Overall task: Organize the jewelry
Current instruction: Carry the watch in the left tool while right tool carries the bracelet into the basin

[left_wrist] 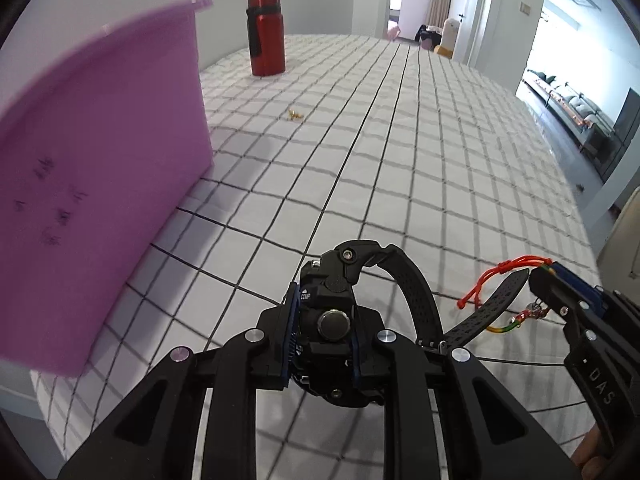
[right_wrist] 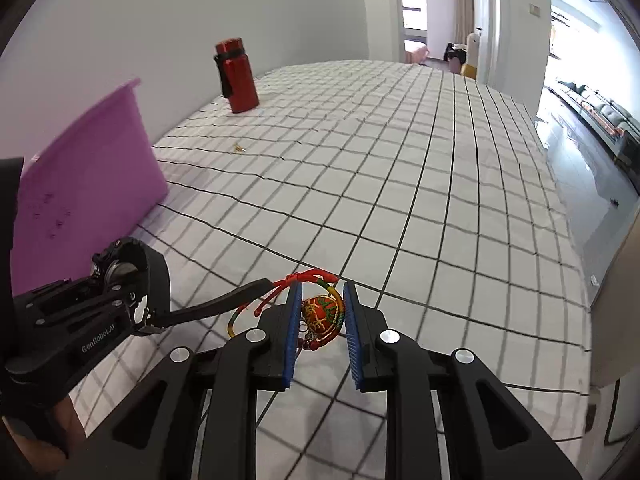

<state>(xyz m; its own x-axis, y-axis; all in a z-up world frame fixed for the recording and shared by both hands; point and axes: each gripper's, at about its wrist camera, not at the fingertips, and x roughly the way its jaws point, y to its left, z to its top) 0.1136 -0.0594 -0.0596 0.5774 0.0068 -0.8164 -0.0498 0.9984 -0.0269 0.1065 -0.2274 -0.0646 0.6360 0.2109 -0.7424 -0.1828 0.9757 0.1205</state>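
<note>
Between my left fingers sits the black watch (left_wrist: pixel 326 320), case clamped by the blue pads, crown button facing the camera. Left gripper (left_wrist: pixel 324 344) is clenched on it, lifted off the checked tablecloth (left_wrist: pixel 400 152). One strap half arches up and over to the right; the other trails out low toward my right side, so the watch's long axis runs roughly left to right across my fingers, not along them.

Right gripper (right_wrist: pixel 320 332): jaws stand around the braided bracelet (right_wrist: pixel 324 312), with its red embroidered charm between the pads. One pad seems to touch the cord, and a gap shows on the other side, so I can't tell whether the grip is closed. The bracelet's loop lies close to upright between the pads, with red cord ends trailing left toward the watch's loose strap tip; whether they touch, I can't say.

Judgement: both pieces are bound for the purple bin (left_wrist: pixel 100 152), just to my left, wall tall and close. Done well, that means lifting the watch clear over the rim with the dangling strap following, not snagging on the edge or on the red cords. Keep the two grippers apart while moving.

Farther out, a small gold piece (left_wrist: pixel 295 114) lies alone on the cloth, likely still to be collected. Beyond it stands a red bottle (left_wrist: pixel 266 36), upright, near the wall.
</note>
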